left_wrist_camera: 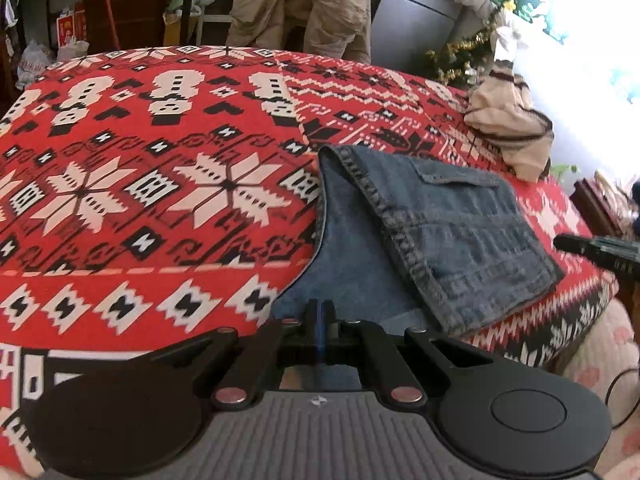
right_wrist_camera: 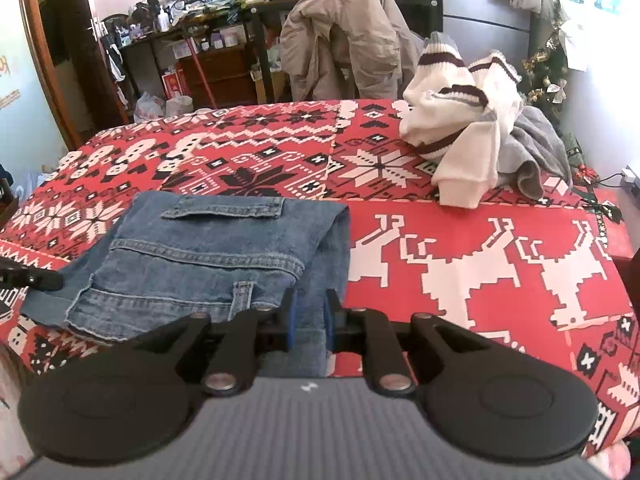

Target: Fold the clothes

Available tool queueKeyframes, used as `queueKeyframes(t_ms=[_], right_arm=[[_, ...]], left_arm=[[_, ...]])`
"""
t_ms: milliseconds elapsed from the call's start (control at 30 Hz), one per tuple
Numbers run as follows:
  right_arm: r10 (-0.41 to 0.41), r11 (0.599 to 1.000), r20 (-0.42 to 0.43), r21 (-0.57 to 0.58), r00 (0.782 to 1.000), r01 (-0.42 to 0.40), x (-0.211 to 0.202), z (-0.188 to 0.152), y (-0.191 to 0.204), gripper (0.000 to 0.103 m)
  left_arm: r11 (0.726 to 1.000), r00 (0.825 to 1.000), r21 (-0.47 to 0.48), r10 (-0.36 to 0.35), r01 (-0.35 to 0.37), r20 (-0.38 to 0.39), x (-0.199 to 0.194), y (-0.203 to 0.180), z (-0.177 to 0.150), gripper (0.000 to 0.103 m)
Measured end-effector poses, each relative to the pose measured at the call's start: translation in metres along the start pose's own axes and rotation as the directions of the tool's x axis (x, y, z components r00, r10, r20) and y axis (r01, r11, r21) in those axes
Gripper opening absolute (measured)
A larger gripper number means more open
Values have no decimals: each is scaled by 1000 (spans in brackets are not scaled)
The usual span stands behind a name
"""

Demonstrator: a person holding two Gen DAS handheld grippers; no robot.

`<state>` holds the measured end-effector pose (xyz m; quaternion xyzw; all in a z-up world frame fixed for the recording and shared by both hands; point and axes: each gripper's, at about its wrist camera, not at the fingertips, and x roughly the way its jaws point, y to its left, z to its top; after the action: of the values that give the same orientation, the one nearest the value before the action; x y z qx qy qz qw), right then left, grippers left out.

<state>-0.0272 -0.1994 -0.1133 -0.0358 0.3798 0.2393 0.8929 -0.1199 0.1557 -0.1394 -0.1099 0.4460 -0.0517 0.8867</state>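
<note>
Folded blue denim jeans [left_wrist_camera: 460, 232] [right_wrist_camera: 200, 256] lie flat on the red patterned cloth [left_wrist_camera: 160, 180], pocket flap up, with a lower layer sticking out toward me. My left gripper [left_wrist_camera: 321, 312] is shut, its fingers together over the near edge of that lower layer. I see no cloth pinched between them. In the right wrist view its dark tip [right_wrist_camera: 40, 278] shows at the jeans' left corner. My right gripper [right_wrist_camera: 310, 308] is open, its blue-padded fingers straddling the jeans' near right edge. It shows as a dark shape [left_wrist_camera: 592, 248] at the right of the left wrist view.
A crumpled white sweater with dark stripes [right_wrist_camera: 452, 120] [left_wrist_camera: 504, 120] and a grey garment [right_wrist_camera: 536, 152] are heaped at the far right of the cloth. A beige jacket [right_wrist_camera: 340, 40] hangs on a chair beyond the far edge. A tinsel-decked tree [right_wrist_camera: 548, 72] stands at the back right.
</note>
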Motion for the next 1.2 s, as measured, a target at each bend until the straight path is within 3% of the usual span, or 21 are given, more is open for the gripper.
queueKeyframes(t_ms=[233, 367, 500, 700, 1000, 1100, 1133, 1167, 1200], right_arm=[[2, 1000, 8, 10, 1000, -2, -8, -2, -2, 17], [0, 1000, 19, 1, 1000, 0, -16, -2, 0, 20], [-5, 1000, 10, 11, 1000, 5, -21, -2, 0, 24], [1, 999, 5, 47, 1000, -2, -32, -4, -3, 29], [35, 992, 10, 122, 999, -36, -37, 10, -10, 29], [53, 991, 30, 125, 998, -56, -26, 23, -12, 29], [66, 990, 36, 120, 997, -70, -18, 28, -11, 25], [80, 990, 40, 113, 996, -84, -10, 33, -10, 11], [90, 990, 33, 110, 995, -93, 2, 37, -9, 7]], left_arm=[[998, 1000, -67, -1, 0, -7, -11, 10, -8, 3], [991, 998, -121, -45, 49, 36, -25, 13, -7, 7], [993, 998, -114, -21, 27, 57, -35, 13, -6, 19], [994, 997, -112, -8, 17, 81, -50, 16, -5, 29], [1000, 993, -5, -11, 11, 116, -49, -5, 25, 34], [998, 990, -17, -57, 59, 129, -34, -13, 44, 33], [997, 989, -21, -72, 75, 133, -28, -15, 51, 33], [995, 987, -25, -87, 92, 137, -23, -18, 57, 33], [995, 987, -18, -93, 96, 130, -13, -22, 64, 33]])
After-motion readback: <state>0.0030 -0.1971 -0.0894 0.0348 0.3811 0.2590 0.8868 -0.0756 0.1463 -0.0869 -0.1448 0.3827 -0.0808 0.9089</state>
